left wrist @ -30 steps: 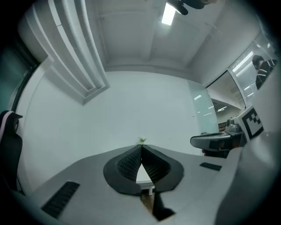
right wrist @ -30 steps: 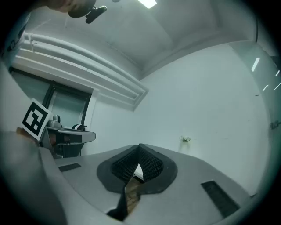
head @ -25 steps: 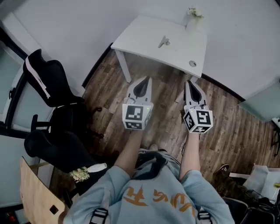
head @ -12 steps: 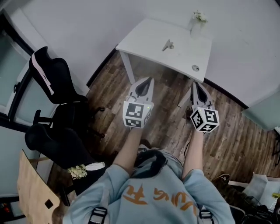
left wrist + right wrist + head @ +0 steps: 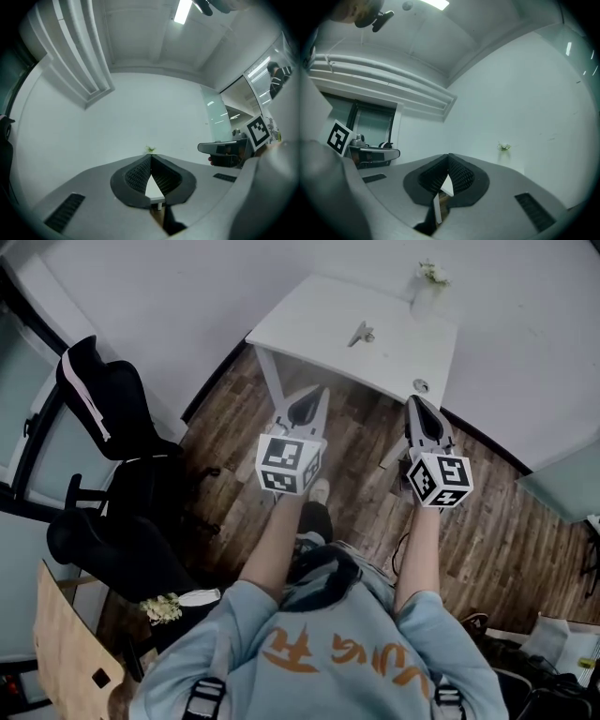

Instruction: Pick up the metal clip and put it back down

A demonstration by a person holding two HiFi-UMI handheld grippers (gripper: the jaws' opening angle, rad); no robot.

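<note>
The metal clip (image 5: 361,334) lies on the white table (image 5: 309,324), near its middle, in the head view. Both grippers hover over the wooden floor short of the table's near edge. My left gripper (image 5: 319,390) points at the table's left front and is shut, holding nothing. A little right of it, my right gripper (image 5: 412,400) points at the table's right front, also shut and holding nothing. In the left gripper view the jaw tips (image 5: 151,157) meet, with a sliver of the table (image 5: 154,190) behind them. The right gripper (image 5: 449,155) shows its tips touching too. The clip appears in neither gripper view.
A small vase of flowers (image 5: 429,277) stands at the table's far right corner, and a round grommet (image 5: 421,385) sits near its front right edge. A black office chair (image 5: 103,409) stands at the left, a wooden board (image 5: 66,643) at the bottom left.
Both grippers have drifted slightly forward toward the table, and the head view has shifted so the table sits a little further right. Both stay shut.
</note>
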